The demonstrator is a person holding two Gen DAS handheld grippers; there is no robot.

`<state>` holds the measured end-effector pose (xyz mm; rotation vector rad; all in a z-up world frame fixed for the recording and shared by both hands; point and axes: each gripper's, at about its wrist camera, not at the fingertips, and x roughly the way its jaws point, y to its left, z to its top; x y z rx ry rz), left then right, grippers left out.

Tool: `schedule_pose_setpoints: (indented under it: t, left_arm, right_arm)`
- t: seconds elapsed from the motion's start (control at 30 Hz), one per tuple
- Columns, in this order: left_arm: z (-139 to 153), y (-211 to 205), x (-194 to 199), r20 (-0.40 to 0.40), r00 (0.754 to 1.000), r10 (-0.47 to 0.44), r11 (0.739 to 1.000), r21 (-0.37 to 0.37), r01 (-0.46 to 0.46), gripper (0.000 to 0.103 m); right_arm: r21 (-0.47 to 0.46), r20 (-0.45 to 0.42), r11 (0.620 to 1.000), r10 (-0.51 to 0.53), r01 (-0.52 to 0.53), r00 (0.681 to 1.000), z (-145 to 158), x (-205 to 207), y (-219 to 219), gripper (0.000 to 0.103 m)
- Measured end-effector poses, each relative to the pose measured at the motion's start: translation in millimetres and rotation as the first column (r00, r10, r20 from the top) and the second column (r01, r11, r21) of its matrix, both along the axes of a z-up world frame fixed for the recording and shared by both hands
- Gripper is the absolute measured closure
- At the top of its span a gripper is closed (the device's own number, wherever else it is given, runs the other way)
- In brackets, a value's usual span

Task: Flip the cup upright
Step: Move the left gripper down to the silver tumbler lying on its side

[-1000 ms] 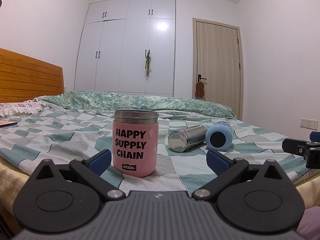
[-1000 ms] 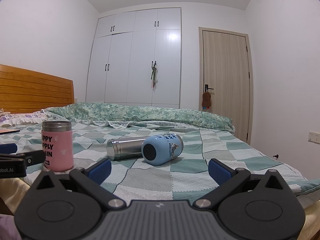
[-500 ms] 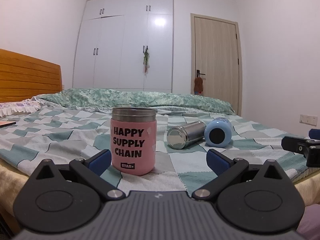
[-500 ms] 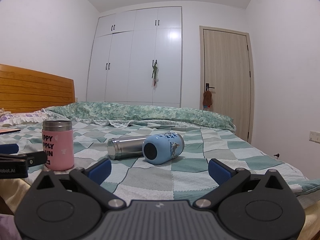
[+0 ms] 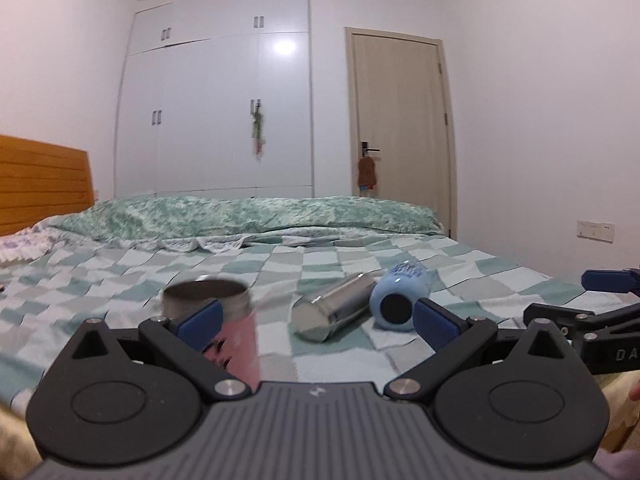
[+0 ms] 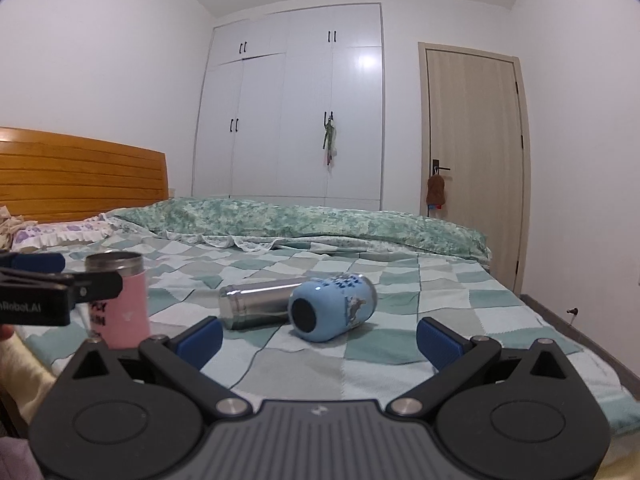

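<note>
Left gripper (image 5: 316, 316): jaws spread wide, nothing between the 2 blue pads; its left pad overlaps the pink cup in the left wrist view.
Right gripper (image 6: 318, 338): jaws wide apart, holding nothing, low over the near edge of the bed.
Writing on grippers: "Robot.AI" reads on the left gripper's side at the left edge of the right wrist view; "DA", cut off, shows on the right gripper in the left wrist view.
Pink cup (image 6: 122, 312): 1, upright on the quilt, steel rim on top. Blurred in the left wrist view, its lower half behind the gripper body. In the right wrist view a gripper finger crosses it, and only black letter fragments show, not readable.
Steel cup (image 5: 334, 312): 1, lying on its side, closed end toward the cameras, just left of the blue cup; I cannot tell if they touch.
Blue cup (image 6: 332, 306): 1, on its side on the checked quilt, dark round end facing the cameras, darker blue print on its wall too small to read.
Bed (image 6: 400, 344): 1, green and white checked quilt, a rolled floral cover across the far side.
Headboard (image 6: 80, 172): wooden, cut by the left edge.
Wardrobe (image 6: 292, 108): white, something green hanging from 1 handle.
Door (image 6: 474, 160): 1, shut, a brown item hanging off the handle.
</note>
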<state>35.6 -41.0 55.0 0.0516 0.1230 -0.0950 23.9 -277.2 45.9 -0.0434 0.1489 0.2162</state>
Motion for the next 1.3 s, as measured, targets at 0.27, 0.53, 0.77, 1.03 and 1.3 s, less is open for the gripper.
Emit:
schedule_pose_setpoints:
  t: [0.27, 0.53, 0.77, 1.03, 1.3]
  left_arm:
    - [38, -29, 50, -0.078, 0.996, -0.044, 0.997, 0.063, 0.049, 0.0]
    - [65, -47, 112, -0.192, 0.98, -0.044, 0.989, 0.128, 0.07, 0.0]
    - [73, -60, 171, -0.289, 0.957, -0.015, 0.974, 0.212, 0.079, 0.0]
    - [64, -73, 223, -0.396, 0.918, 0.034, 0.933, 0.341, 0.113, 0.0]
    - [45, -70, 271, -0.481, 0.872, 0.088, 0.904, 0.406, 0.132, 0.0]
  right_arm:
    - [-0.037, -0.013, 0.999, 0.018, -0.019, 1.0, 27, 40, -20, 0.0]
    - [-0.084, -0.052, 0.993, 0.075, -0.079, 0.996, 39, 88, -30, 0.0]
    - [-0.133, -0.114, 0.981, 0.129, -0.144, 0.985, 48, 134, -34, 0.0]
    - [-0.169, -0.172, 0.969, 0.15, -0.18, 0.974, 45, 179, -38, 0.0]
    - [-0.141, -0.209, 0.975, 0.138, -0.169, 0.968, 29, 217, -41, 0.0]
